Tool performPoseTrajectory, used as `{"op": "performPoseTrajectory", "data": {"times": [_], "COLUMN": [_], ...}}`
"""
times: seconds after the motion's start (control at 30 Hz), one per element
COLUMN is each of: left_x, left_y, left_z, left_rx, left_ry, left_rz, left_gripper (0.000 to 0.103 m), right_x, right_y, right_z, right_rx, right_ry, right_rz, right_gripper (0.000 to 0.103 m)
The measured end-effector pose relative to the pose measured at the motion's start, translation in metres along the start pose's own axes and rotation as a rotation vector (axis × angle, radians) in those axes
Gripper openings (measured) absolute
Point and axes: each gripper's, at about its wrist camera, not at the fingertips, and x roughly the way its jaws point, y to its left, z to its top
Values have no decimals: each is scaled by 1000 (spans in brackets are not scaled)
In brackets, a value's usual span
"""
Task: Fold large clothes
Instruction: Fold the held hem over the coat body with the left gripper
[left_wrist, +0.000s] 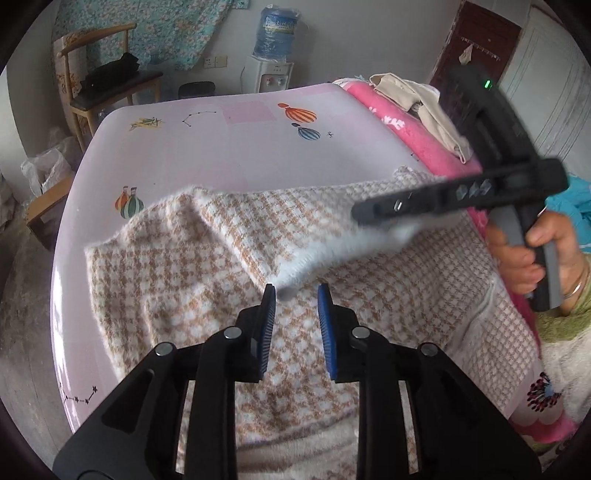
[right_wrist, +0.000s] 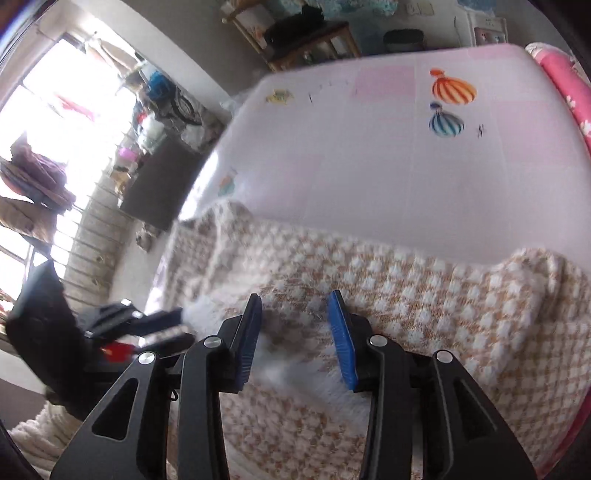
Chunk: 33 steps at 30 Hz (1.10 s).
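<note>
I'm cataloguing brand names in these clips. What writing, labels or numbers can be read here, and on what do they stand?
None can be read.
Water bottle on the dispenser: its label shows print, too small and blurred.
Pink sheet: printed balloons and star patterns, no words.
Pink blanket: white shapes, no legible text.
Checked sweater: no label in view.

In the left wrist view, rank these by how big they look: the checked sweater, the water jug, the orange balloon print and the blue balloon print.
1. sweater, by far the largest
2. water jug, though it stands farther back
3. orange balloon and blue balloon look about alike, not ranked
</note>
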Motion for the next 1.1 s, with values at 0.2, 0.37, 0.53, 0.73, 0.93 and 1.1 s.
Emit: {"op": "performPoseTrajectory", "data": {"times": [0.2, 0.37, 0.53, 0.73, 0.93, 1.1], "left_x": [-20, 32, 75, 69, 68, 66], "left_y": [4, -10, -12, -11, -8, -10], "left_z": [17, 49, 36, 29, 25, 20], "left_rx": [-10, -5, 43, 51, 31, 28], "left_ry": [-94, -40, 55, 40, 26, 25], "left_rz": [0, -7, 96, 96, 80, 57], "left_gripper": [26, 26, 27, 30, 30, 30], "right_x": [4, -7, -66, -76, -47, -51], "right_y": [10, -1, -23, -87, -87, -86], "right_z": [-34, -52, -62, -58, -50, -32], "right_rx": [-100, -84, 1, 238, 257, 203], "right_ry": [-3, 22, -65, -105, -93, -124], "right_rz": [-85, -89, -28, -76, -68, -144], "right_gripper": [38, 38, 46, 49, 17, 11]}}
